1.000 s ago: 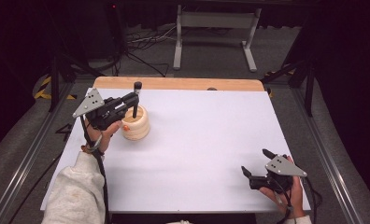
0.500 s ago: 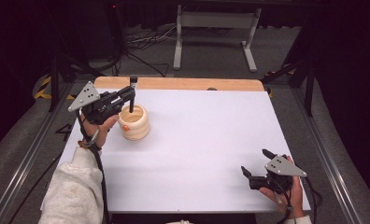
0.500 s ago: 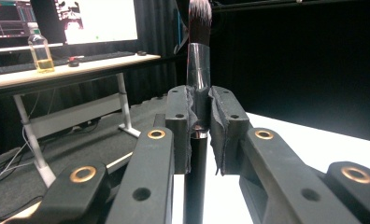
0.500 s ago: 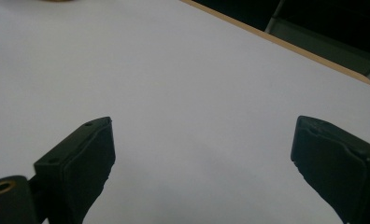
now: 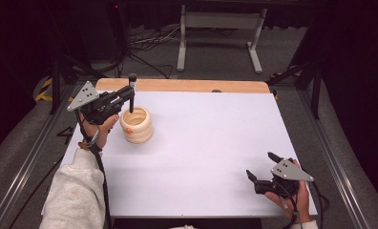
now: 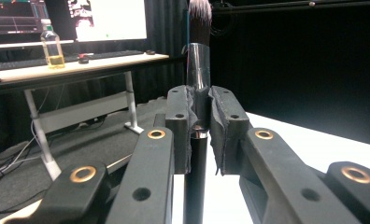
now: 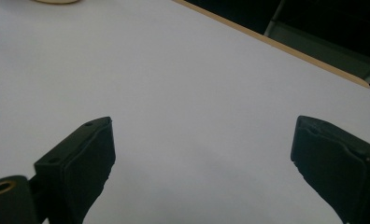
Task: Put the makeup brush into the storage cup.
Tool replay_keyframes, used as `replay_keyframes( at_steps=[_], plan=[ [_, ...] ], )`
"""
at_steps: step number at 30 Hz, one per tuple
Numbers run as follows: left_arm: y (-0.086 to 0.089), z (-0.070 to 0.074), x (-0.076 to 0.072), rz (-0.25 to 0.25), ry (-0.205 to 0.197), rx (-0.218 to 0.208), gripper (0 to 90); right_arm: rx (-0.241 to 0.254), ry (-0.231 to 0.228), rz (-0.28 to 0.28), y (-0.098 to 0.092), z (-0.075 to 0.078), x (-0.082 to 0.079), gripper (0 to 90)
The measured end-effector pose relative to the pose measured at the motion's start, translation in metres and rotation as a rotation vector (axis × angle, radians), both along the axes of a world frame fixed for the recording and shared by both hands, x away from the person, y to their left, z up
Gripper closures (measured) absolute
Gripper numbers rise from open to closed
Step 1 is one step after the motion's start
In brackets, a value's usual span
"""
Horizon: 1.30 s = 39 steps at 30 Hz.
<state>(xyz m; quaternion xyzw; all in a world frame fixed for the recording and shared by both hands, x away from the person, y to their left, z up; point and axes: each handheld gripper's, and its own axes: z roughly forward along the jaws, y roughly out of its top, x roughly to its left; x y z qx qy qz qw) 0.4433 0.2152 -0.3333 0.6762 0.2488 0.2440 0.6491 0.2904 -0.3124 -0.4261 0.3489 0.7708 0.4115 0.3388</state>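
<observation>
1. Holding the brush (image 6: 196, 93) upright, your left gripper (image 5: 125, 95) sits at the far left of the surface (image 5: 201, 143); the jaws are closed tight on the dark handle just below its metal collar, bristles up.
2. You have the brush's long axis near vertical, and its lower end hangs over the open mouth of the wooden holder (image 5: 136, 125), at or just inside the rim; how deep it reaches you cannot tell from the high view.
3. You should note the holder stands just right of your left hand (image 5: 103, 125), a pale, ribbed, rounded cup of stacked-looking rings, smooth and light in colour, open at the top.
4. You can judge the brush as slim, round and slick along the shaft, with soft tufted bristles; the padded jaw faces pinch it from both sides, so it may pivot if tipped.
5. You have a broad stretch of plain white surface between the two hands, matte and flat, edged with bare wood at the far side.
6. You keep the right gripper (image 5: 259, 168) at the near right corner, well apart from the holder; its jaws stand wide open and empty.
7. You will find the left hand far nearer for any move straight up or down along the brush's axis.
</observation>
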Motion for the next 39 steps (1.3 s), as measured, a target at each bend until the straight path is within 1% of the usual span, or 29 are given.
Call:
replay_keyframes(
  at_steps=[3, 5, 8, 9, 11, 12, 16, 20, 21, 24, 25, 26, 29, 33, 35, 36, 37, 38, 39],
  plan=[
    [0.002, -0.003, 0.003, 0.007, 0.011, -0.013, 78.7, 0.0, 0.0, 0.001, 0.0, 0.0, 0.0, 7.4],
    [0.002, -0.003, 0.004, 0.009, 0.014, -0.012, 78.7, 0.0, 0.002, 0.001, 0.0, 0.0, 0.0, 7.4],
    [0.003, -0.006, 0.006, 0.017, 0.022, -0.021, 78.7, -0.001, 0.001, 0.003, 0.0, 0.0, 0.0, 7.4],
    [0.004, -0.007, 0.008, 0.013, 0.022, -0.026, 78.7, -0.001, 0.001, 0.003, 0.0, 0.0, 0.0, 7.4],
    [0.007, -0.01, 0.01, 0.013, 0.029, -0.051, 78.7, -0.001, 0.0, 0.003, 0.0, 0.0, 0.0, 7.4],
    [0.007, -0.011, 0.01, 0.017, 0.038, -0.053, 78.7, -0.001, 0.0, 0.002, 0.0, 0.0, 0.0, 7.4],
    [0.009, -0.017, 0.014, 0.023, 0.053, -0.063, 78.7, -0.002, 0.002, 0.004, 0.001, 0.0, 0.0, 7.4],
    [0.009, -0.022, 0.016, 0.025, 0.063, -0.061, 78.7, -0.001, 0.003, 0.005, 0.001, 0.0, 0.0, 7.4],
    [0.009, -0.027, 0.018, 0.026, 0.071, -0.063, 78.7, -0.001, 0.004, 0.005, 0.001, 0.0, 0.0, 7.4],
    [0.009, -0.032, 0.019, 0.026, 0.068, -0.067, 78.7, -0.003, 0.005, 0.005, 0.001, -0.001, 0.0, 7.4],
    [0.009, -0.034, 0.02, 0.029, 0.08, -0.07, 78.7, -0.003, 0.005, 0.005, 0.001, -0.001, 0.0, 7.4],
    [0.01, -0.036, 0.021, 0.029, 0.08, -0.063, 78.7, -0.005, 0.004, 0.006, 0.001, -0.001, 0.0, 7.4],
    [0.01, -0.039, 0.022, 0.028, 0.08, -0.068, 78.7, -0.005, 0.005, 0.005, 0.001, -0.001, 0.0, 7.4],
    [0.009, -0.045, 0.023, 0.037, 0.083, -0.045, 78.7, -0.004, 0.005, 0.007, 0.001, -0.001, 0.0, 7.4],
    [0.007, -0.05, 0.023, 0.035, 0.094, -0.037, 78.7, -0.007, 0.006, 0.009, 0.001, -0.001, 0.0, 7.4],
    [0.007, -0.05, 0.023, 0.035, 0.094, -0.037, 78.7, -0.007, 0.006, 0.009, 0.001, -0.001, 0.0, 7.4],
    [0.006, -0.052, 0.023, 0.039, 0.096, -0.022, 78.7, -0.008, 0.007, 0.01, 0.001, -0.001, 0.0, 7.4],
    [0.005, -0.054, 0.024, 0.032, 0.104, -0.024, 78.7, -0.009, 0.006, 0.011, 0.002, -0.001, 0.0, 7.4],
    [0.005, -0.055, 0.024, 0.033, 0.102, -0.021, 78.7, -0.008, 0.008, 0.012, 0.002, -0.001, 0.0, 7.5]
  ],
)
